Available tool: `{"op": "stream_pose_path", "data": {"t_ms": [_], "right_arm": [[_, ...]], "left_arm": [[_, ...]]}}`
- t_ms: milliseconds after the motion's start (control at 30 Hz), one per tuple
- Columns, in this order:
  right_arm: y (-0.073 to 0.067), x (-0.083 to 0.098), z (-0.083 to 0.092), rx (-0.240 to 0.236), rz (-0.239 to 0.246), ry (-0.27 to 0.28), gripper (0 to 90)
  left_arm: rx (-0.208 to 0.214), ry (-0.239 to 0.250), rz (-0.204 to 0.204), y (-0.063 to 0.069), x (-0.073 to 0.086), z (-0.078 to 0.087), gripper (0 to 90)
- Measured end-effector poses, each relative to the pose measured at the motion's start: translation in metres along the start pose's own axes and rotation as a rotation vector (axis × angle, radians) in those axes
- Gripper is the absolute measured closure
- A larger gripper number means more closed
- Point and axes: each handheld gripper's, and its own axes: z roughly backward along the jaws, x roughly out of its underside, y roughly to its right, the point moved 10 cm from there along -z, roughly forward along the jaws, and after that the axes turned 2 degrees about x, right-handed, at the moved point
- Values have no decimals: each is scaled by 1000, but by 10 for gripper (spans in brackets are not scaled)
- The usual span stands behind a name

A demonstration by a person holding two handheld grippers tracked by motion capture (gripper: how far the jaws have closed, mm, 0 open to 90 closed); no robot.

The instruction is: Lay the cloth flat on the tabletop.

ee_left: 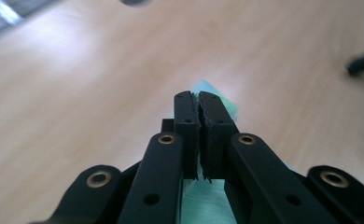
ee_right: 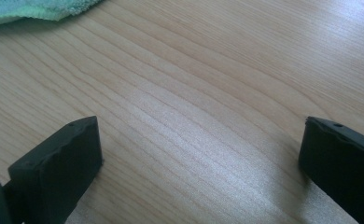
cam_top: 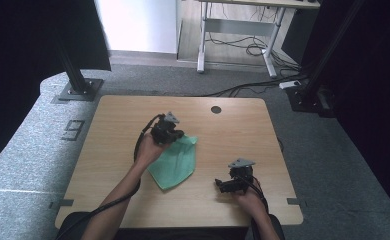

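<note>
High view: we have the left gripper (cam_top: 175, 135) pinching the far corner of the green cloth (cam_top: 175, 162), likely to fold or drag it across the table (cam_top: 108, 150). We rest the right gripper (cam_top: 223, 186) nearby, jaws spread and empty, apart from the cloth.

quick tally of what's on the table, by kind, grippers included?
Green cloth: 1
Handheld grippers: 2, the left gripper shut on the cloth's corner, the right gripper open over bare wood
Total: 3
</note>
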Motion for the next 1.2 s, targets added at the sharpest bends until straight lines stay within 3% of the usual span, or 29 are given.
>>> {"op": "stream_pose_path", "data": {"t_ms": [133,233,467,567,633,733,800,933,1200], "right_arm": [[0,0,0,0,0,2,0],[0,0,0,0,0,2,0],[0,0,0,0,0,2,0],[0,0,0,0,0,1,0],[0,0,0,0,0,2,0],[0,0,0,0,0,2,0],[0,0,0,0,0,2,0],[0,0,0,0,0,1,0],[0,0,0,0,1,1,0]], "left_arm": [[-62,7,26,-30,-11,11,862],[-105,-12,49,-49,-10,12,861],[-195,-100,118,-89,24,4,834],[-225,-102,153,-101,38,4,736],[-220,-68,158,-103,38,7,565],[-219,-35,114,-98,35,13,382],[-235,-40,86,-94,37,16,288],[-205,-23,101,-88,49,20,247],[-154,-52,141,-73,96,23,223]]}}
